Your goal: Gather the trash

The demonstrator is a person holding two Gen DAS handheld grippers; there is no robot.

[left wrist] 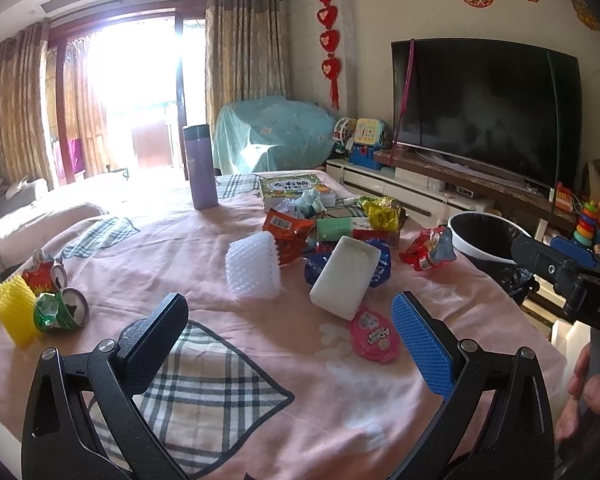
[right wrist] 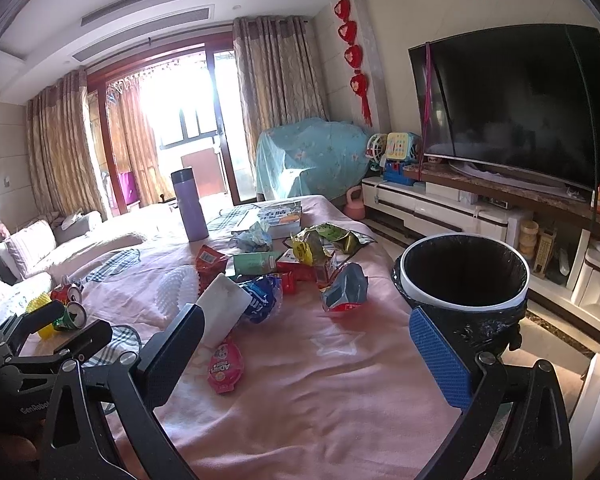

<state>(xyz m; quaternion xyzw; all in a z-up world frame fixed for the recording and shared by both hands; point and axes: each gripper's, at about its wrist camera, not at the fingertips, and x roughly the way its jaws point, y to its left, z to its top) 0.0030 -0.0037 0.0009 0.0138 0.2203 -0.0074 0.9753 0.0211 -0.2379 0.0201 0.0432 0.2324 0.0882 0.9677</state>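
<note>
my left gripper and right gripper gape empty. trash bin bottom hidden; wrapper pile too tangled to count. two crushed cans.

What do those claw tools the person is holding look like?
Both are matte black frames with silver bolts. On the left gripper and the right gripper, one finger wears a textured blue pad and the other a black pad. White lettering marks the bodies.
</note>
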